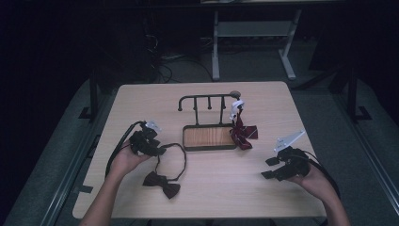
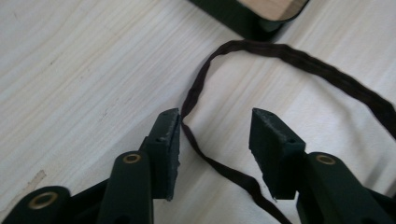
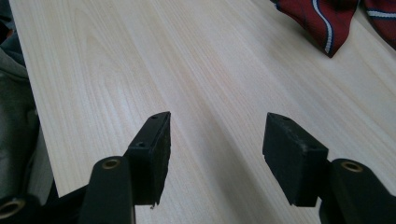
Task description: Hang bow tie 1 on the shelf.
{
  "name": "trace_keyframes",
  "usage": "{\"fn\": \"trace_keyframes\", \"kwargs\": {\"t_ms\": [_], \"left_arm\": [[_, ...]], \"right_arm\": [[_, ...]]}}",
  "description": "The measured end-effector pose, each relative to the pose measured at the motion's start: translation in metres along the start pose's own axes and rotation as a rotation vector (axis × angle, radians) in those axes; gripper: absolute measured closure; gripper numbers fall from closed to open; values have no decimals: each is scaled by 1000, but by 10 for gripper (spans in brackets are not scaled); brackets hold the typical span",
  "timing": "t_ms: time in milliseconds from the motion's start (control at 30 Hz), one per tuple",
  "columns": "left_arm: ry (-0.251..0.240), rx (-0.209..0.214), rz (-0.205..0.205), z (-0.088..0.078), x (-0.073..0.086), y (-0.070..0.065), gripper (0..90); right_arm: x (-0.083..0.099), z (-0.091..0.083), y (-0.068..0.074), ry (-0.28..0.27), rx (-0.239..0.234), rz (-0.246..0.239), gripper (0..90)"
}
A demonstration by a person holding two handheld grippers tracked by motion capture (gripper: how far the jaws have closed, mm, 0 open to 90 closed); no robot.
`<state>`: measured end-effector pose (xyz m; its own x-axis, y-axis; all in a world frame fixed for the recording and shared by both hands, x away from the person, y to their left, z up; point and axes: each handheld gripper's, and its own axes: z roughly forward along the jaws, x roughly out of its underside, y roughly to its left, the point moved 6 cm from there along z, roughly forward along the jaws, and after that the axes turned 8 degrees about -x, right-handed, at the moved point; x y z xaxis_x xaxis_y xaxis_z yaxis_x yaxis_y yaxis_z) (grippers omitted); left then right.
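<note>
1. A dark brown bow tie (image 1: 162,184) is seen lying flat on the table (image 1: 141,101), toward the near left corner, with its thin strap (image 2: 280,53) looped away from it toward the middle of the table.
2. The strap is laid between the jaws of the left tongs (image 2: 215,122). It runs just beside the left pad, and whether it is touched there cannot be told; the other pad is kept clear of it.
3. The left tongs are held half spread and low over the table, and nothing is pinched by them.
4. A dark rack with a wooden-bottomed tray (image 1: 209,137) is stood at the middle of the table, just beyond the loop. Nothing is seen lying in the tray.
5. A red striped tie (image 1: 243,133) is hung from the right end of the rack's rail, with its folds draped over the tray's right rim onto the table.
6. The right tongs (image 3: 215,128) are held spread near the near right edge, over bare wood, well apart from the red tie, with nothing between the jaws.
</note>
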<state>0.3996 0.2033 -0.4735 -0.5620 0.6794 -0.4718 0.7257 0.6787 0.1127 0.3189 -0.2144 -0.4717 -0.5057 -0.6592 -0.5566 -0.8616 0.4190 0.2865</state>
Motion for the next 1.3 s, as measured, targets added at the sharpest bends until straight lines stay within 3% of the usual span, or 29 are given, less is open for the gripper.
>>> {"fn": "trace_keyframes", "kwargs": {"t_ms": [533, 900, 1067, 1300], "left_arm": [[91, 3, -6, 19, 3, 7, 703], [109, -2, -9, 24, 5, 8, 807], [113, 4, 10, 23, 5, 7, 888], [103, 21, 15, 17, 5, 4, 898]], "right_arm": [[-2, -3, 1, -18, 4, -10, 425], [-2, -5, 1, -28, 11, -9, 430], [-2, -3, 1, -30, 8, -7, 429], [0, -2, -2, -36, 5, -1, 429]]}}
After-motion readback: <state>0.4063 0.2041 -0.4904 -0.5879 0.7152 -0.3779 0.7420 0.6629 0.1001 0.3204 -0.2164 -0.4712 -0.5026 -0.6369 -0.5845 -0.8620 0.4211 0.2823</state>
